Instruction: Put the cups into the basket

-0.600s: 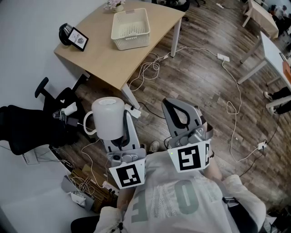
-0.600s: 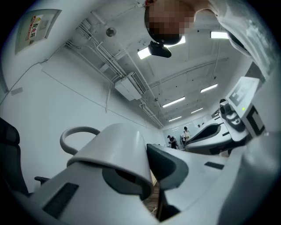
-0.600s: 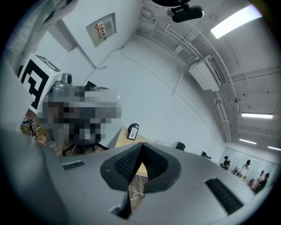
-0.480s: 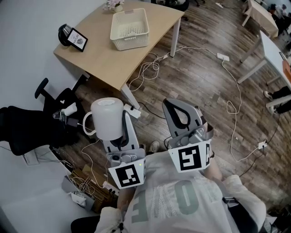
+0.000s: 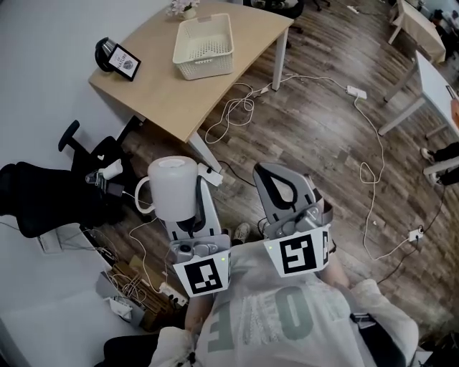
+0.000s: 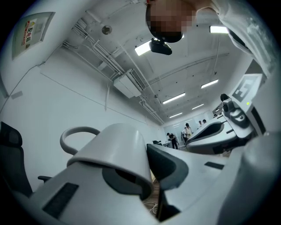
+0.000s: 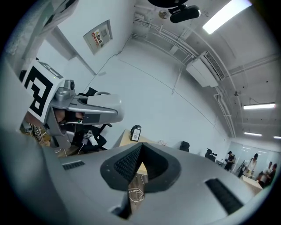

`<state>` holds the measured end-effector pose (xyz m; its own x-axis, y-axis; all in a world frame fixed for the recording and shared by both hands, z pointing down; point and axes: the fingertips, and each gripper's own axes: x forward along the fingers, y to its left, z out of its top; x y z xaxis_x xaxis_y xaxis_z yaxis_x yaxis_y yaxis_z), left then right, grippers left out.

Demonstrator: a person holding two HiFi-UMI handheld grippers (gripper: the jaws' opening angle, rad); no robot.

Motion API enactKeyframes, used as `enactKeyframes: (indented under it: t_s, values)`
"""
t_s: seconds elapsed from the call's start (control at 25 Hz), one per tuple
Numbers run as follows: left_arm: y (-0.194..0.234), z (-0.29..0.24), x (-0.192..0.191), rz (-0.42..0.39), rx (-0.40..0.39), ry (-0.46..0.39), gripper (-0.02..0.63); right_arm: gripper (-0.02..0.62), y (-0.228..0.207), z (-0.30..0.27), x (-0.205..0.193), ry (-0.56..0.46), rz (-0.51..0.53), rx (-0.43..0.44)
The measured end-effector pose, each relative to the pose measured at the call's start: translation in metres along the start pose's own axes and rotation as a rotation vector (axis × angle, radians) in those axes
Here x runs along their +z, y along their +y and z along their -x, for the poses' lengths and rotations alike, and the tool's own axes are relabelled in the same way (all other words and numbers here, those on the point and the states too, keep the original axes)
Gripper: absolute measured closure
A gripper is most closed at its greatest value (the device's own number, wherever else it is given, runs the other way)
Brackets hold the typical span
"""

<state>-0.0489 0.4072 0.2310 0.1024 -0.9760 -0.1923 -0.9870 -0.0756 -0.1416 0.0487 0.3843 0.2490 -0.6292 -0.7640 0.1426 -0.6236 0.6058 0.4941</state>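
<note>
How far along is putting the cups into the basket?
Nothing looks done yet: the basket on the table looks empty. In hand: the left claw is shut on a white cup, over the floor. The right claw is shut, empty. Left: bring the cup to the basket. No other cup shows.

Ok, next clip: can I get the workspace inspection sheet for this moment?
Surface: wooden table, ahead of the person.
Job's things: basket on the table, nothing seen in it; one white cup, off the table, in the left gripper.
Clutter: picture frame and flowers on the table.
Grippers: left shut on the cup; right gripper shut, empty.
Cables: white leads loose on the floor by the table.
Surroundings: office chair at left.
</note>
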Motion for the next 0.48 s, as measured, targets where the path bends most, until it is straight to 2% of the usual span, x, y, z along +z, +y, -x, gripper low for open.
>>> enactKeyframes:
  t_s: [0.2,0.36,0.48]
  values:
    - [-0.022,0.003,0.006,-0.043,0.024,-0.034,0.554,0.597,-0.005,0.020,-0.021,-0.002,0.019,0.035]
    - [-0.039,-0.019,0.017,-0.052,0.029,-0.069,0.554,0.597,-0.020,0.023,-0.036,-0.020,0.117,0.052]
    - [-0.045,-0.021,0.029,-0.049,0.027,-0.087,0.554,0.597,-0.026,0.030,-0.038,-0.026,0.058,0.070]
